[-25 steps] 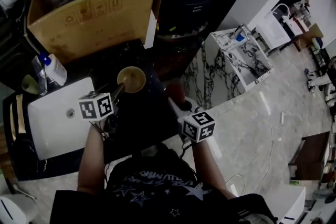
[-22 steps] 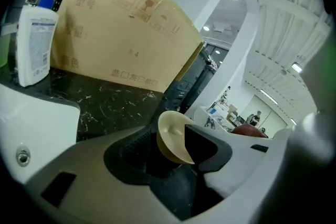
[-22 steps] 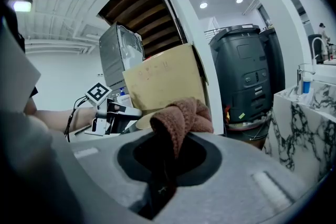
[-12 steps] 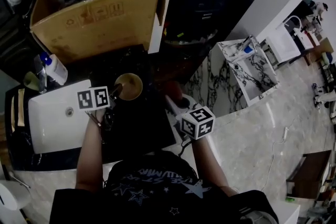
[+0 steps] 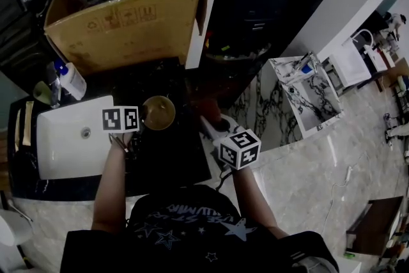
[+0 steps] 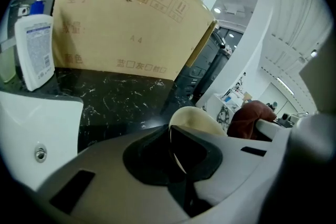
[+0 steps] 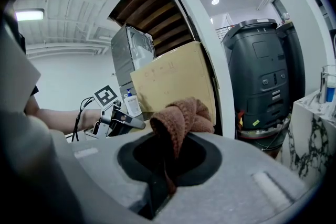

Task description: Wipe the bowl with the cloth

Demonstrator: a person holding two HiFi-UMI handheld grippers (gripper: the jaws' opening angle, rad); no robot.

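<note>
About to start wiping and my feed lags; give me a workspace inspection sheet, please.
Surface: dark marble counter, white sink basin set in at left.
Job's things: beige round bowl upright on counter; brown terry cloth clear of it.
Clutter: white pump bottle, big cardboard box behind bowl.
Grippers: left gripper, jaws just closed down, bowl rim between them; right gripper shut on cloth.
Cables: black cable at left wrist.
Surroundings: pale marble floor, tall dark grey unit.

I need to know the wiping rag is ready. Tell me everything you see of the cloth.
The cloth is reddish-brown terry, thick and nubbly, bunched into a folded loop. The right gripper is shut on it: a pinched strip runs down between the jaws, the bulk bulging beyond them. It is held in the air, apart from the bowl.
</note>
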